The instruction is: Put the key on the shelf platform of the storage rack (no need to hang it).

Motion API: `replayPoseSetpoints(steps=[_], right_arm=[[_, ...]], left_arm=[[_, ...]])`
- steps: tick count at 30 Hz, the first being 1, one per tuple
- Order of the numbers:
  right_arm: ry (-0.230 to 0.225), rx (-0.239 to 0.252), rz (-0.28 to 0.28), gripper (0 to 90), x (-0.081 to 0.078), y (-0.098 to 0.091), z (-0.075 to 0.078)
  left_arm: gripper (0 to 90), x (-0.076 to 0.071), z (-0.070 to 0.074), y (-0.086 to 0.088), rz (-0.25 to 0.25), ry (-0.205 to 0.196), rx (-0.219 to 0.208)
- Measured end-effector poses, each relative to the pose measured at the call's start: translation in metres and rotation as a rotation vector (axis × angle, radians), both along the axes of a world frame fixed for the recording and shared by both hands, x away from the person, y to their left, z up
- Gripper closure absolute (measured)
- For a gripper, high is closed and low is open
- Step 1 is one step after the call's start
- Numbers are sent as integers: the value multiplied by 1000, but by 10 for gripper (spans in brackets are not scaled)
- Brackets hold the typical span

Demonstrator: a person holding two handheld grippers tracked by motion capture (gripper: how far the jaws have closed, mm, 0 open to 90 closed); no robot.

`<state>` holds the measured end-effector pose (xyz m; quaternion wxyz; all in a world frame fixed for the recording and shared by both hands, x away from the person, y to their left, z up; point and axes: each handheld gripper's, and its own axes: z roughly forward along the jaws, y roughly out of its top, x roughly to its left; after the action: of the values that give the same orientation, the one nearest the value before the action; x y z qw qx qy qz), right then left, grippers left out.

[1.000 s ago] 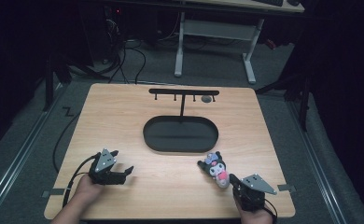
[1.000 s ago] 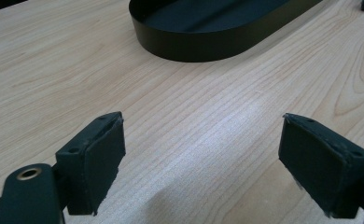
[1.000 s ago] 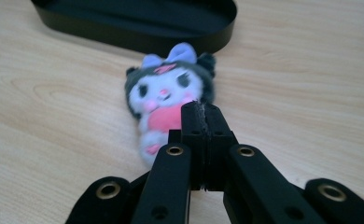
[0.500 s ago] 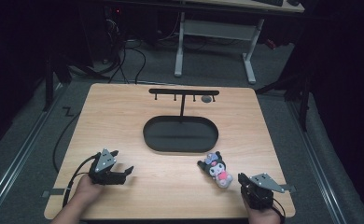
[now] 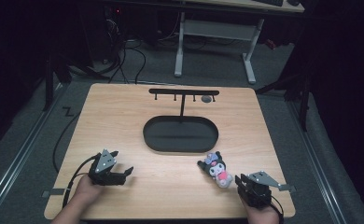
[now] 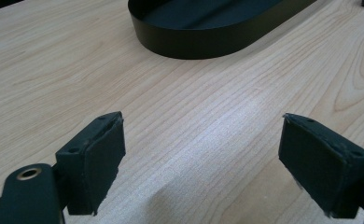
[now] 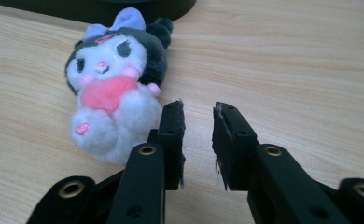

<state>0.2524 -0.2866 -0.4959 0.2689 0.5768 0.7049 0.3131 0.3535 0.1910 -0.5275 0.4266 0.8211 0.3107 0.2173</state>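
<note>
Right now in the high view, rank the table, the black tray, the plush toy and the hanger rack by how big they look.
1. Table
2. Black tray
3. Hanger rack, thin but wide
4. Plush toy

The rack stands farther from the camera, so its true size against the toy is less sure.

Pale, matt, fine-grained wood makes up the table, a smooth satin-black tray sits ahead of the left claw with its rough matt pads, and a fluffy plush doll lies beside the right claw.
</note>
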Motion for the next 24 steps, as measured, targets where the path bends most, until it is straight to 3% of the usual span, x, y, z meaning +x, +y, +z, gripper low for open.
replayPoseSetpoints(steps=[5, 12, 21, 24], right_arm=[[44, -12, 10, 672, 6, 1, 0], [106, -66, 53, 610, 7, 5, 17], [235, -59, 73, 538, 18, -4, 26], [271, -79, 84, 516, 21, -6, 27]], left_arm=[[154, 0, 0, 1, 0, -1, -7], [154, -1, 0, 1, -3, -4, -12], [154, 0, 0, 0, -1, -3, -8], [154, 0, 0, 0, -2, -2, -5]])
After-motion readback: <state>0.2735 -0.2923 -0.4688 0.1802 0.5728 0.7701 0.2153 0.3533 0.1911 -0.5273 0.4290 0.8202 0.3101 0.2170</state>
